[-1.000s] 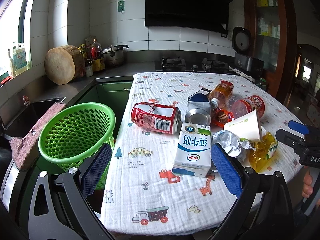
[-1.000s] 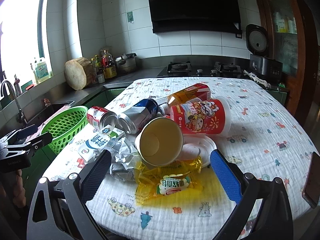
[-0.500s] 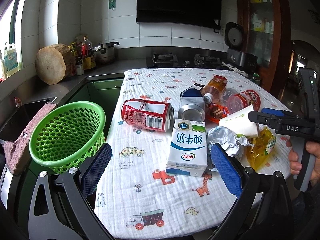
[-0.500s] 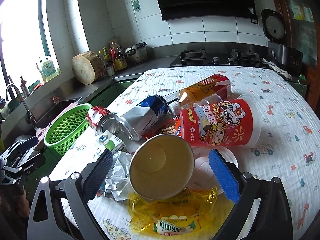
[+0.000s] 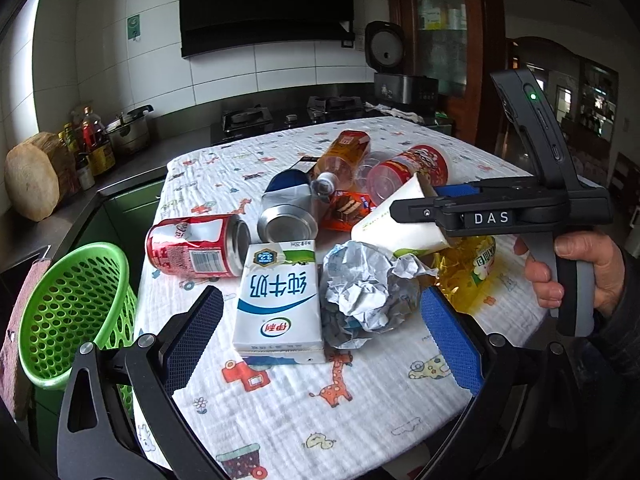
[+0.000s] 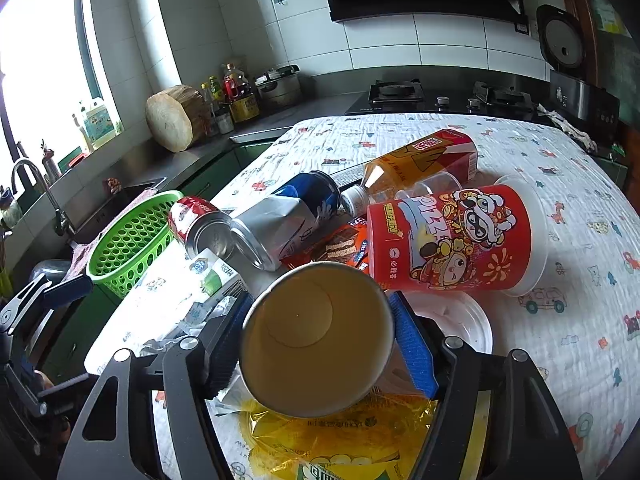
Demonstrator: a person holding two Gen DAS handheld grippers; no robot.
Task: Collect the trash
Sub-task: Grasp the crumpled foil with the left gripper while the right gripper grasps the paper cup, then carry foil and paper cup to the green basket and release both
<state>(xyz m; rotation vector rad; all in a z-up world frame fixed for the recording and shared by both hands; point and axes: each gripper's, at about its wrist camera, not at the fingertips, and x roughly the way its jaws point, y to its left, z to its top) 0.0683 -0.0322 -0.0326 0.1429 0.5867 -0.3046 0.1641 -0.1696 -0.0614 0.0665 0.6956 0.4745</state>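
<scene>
My right gripper (image 6: 320, 344) is shut on a white paper cup (image 6: 316, 340), its mouth facing the camera; the cup also shows in the left wrist view (image 5: 400, 224) between the right gripper's fingers. My left gripper (image 5: 316, 332) is open and empty, its pads on either side of a milk carton (image 5: 278, 296) and crumpled paper (image 5: 368, 284). Trash lies piled on the cloth-covered table (image 5: 360, 420): a red can (image 5: 192, 246), a silver-blue can (image 5: 286, 212), an orange bottle (image 5: 344, 156), a red pizza cup (image 6: 456, 236) and a yellow wrapper (image 6: 340, 432). A green basket (image 5: 68, 312) stands left of the table.
A white plastic lid (image 6: 464, 320) lies under the red pizza cup. A snack packet (image 5: 346, 210) sits mid-pile. A counter with a wood block (image 5: 32, 176), bottles and a pot runs along the back left. A sink (image 6: 120, 200) is beyond the basket. A stove (image 6: 396, 92) is behind the table.
My right gripper moved forward and closed its fingers on the paper cup. My left gripper came closer to the milk carton and crumpled paper.
</scene>
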